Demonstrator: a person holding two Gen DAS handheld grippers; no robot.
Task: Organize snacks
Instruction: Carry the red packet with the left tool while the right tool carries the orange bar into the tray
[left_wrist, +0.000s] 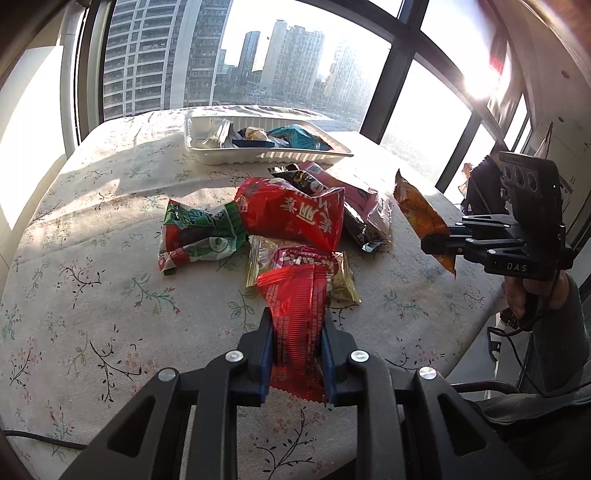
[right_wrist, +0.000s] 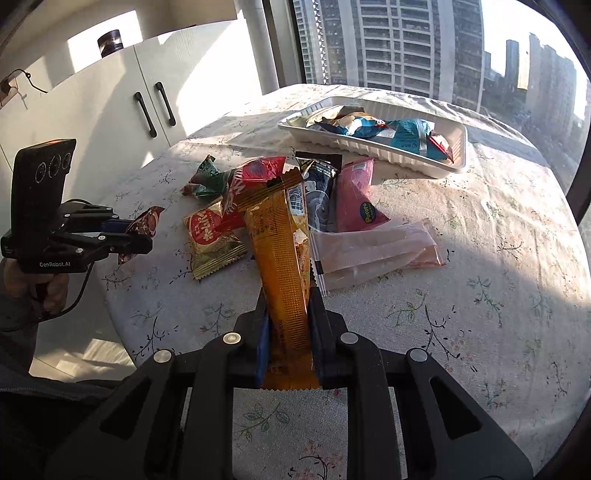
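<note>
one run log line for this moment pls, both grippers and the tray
left gripper: shut on red packet | right gripper: shut on orange packet | white tray: holds some snacks | more loose on table

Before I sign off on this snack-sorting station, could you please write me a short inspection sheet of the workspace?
Surface: round table under a floral cloth, partly in sun.
Job's things: white tray at the far side, already holding several packets; a loose pile of snack packets in the middle; a clear sleeve lying beside it.
Clutter: nothing seen.
Grippers: left tongs shut on a red packet; right tongs shut on an orange packet, lifted off the cloth.
Cables: a black lead hangs from the left handle; another lies at the table's near edge.
Surroundings: big window with high-rises outside, white cabinet.
</note>
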